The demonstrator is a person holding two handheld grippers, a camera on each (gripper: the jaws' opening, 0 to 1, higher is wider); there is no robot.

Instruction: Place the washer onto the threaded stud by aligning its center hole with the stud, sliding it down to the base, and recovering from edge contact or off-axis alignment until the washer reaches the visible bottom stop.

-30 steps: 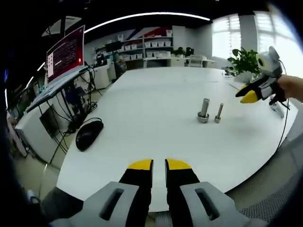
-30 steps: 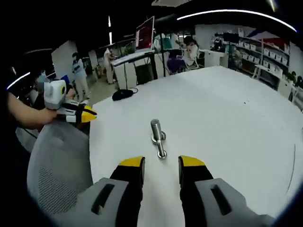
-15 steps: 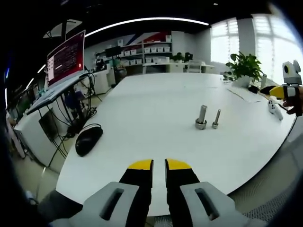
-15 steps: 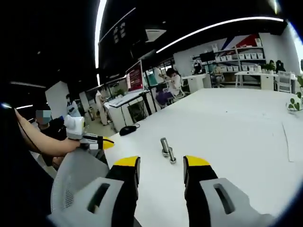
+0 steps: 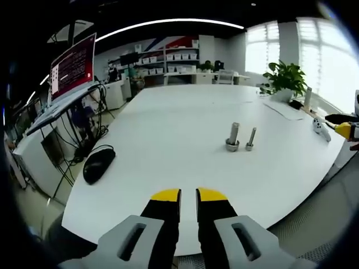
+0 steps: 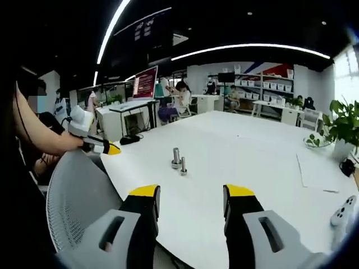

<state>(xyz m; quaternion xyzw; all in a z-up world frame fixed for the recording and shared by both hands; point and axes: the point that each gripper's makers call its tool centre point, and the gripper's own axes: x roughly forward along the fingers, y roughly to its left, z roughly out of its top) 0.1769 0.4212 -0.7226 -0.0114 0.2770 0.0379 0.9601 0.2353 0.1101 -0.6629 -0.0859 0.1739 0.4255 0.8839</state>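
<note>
Two upright metal studs stand close together on the white table: a thicker stud with a wider ring at its foot, and a thinner stud beside it. In the right gripper view the thicker stud and the thinner stud are small and far ahead. My left gripper hovers at the table's near edge, its jaws almost together with nothing between them. My right gripper is open and empty, well back from the studs. The right gripper also peeks in at the right edge, and the left gripper is at the left, held by a person's arm.
A black mouse lies at the table's left edge beside a monitor on a desk. A potted plant, a sheet of paper and a white controller sit at the far side. A grey mesh chair stands at the near edge.
The right gripper has pulled back from the studs to the table's far edge and its view has swung upward. Its jaws stand a little wider. The left gripper has barely moved.
</note>
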